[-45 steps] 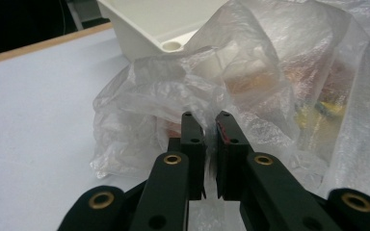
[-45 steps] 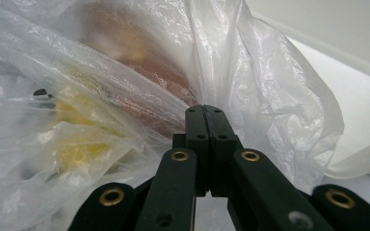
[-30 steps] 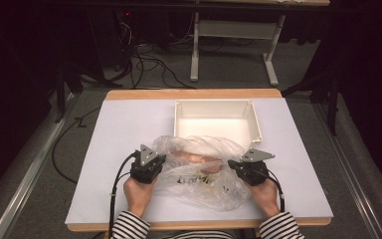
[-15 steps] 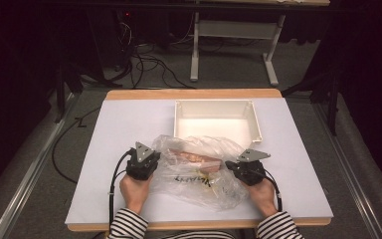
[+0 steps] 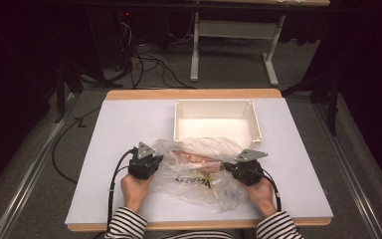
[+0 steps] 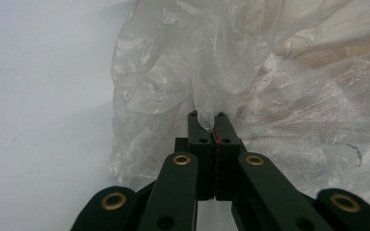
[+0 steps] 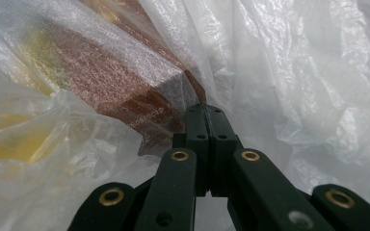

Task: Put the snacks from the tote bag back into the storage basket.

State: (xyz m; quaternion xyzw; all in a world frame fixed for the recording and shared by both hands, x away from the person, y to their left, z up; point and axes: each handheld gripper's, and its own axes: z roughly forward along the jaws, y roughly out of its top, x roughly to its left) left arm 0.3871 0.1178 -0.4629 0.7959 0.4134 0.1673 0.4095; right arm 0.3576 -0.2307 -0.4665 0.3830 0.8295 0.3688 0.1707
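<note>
Pinching opposite bag (image 5: pixel 199 172) edges, left gripper (image 5: pixel 151 162) and right gripper (image 5: pixel 231 169) fingers hold plastic.

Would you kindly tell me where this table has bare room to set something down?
The white tabletop is bare left of the empty white rectangular plastic bin and along the right edge beyond it. It is crowded in the front middle, where the crinkled clear plastic bag spreads between both grippers up to the bin.

We see the table (image 5: pixel 104 164) brightly lit from above against a dark room (glare whitens the tray (image 5: pixel 216 124)); close plastic bag (image 6: pixel 164 72) looks soft, slightly blurred.
</note>
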